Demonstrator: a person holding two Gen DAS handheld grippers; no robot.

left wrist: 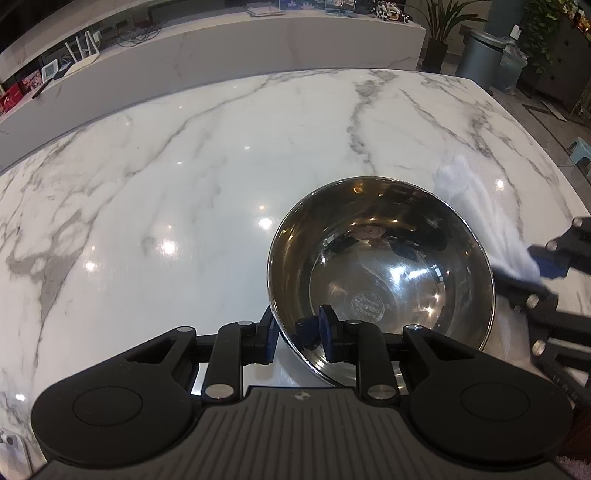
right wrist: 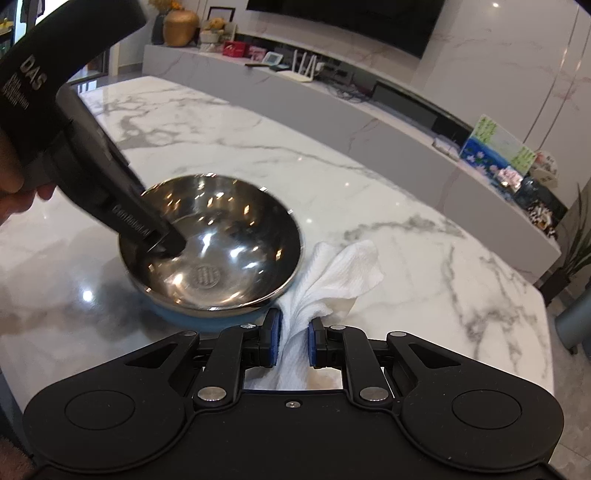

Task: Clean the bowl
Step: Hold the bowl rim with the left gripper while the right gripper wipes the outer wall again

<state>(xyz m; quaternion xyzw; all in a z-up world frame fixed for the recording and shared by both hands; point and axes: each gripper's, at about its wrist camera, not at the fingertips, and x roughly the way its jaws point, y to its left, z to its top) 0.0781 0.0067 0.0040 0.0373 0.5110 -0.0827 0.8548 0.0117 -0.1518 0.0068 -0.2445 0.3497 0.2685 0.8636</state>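
Note:
A shiny steel bowl (left wrist: pixel 384 269) with a blue outside stands on the white marble table (left wrist: pixel 166 177); it also shows in the right wrist view (right wrist: pixel 214 247). My left gripper (left wrist: pixel 301 332) straddles the bowl's near rim, one pad outside and one inside, shut on the rim. In the right wrist view its black body (right wrist: pixel 92 162) reaches down into the bowl from the left. My right gripper (right wrist: pixel 293 341) is shut on a crumpled white cloth (right wrist: pixel 340 277), held just right of the bowl. In the left wrist view the cloth (left wrist: pixel 480 218) and right gripper (left wrist: pixel 546 258) sit at the bowl's right side.
A long white counter (right wrist: pixel 369 122) with a router, cards and ornaments runs behind the table. A grey bin (left wrist: pixel 484 55) and potted plants (left wrist: pixel 443 22) stand past the table's far right corner. The table edge (right wrist: pixel 543 295) lies to the right.

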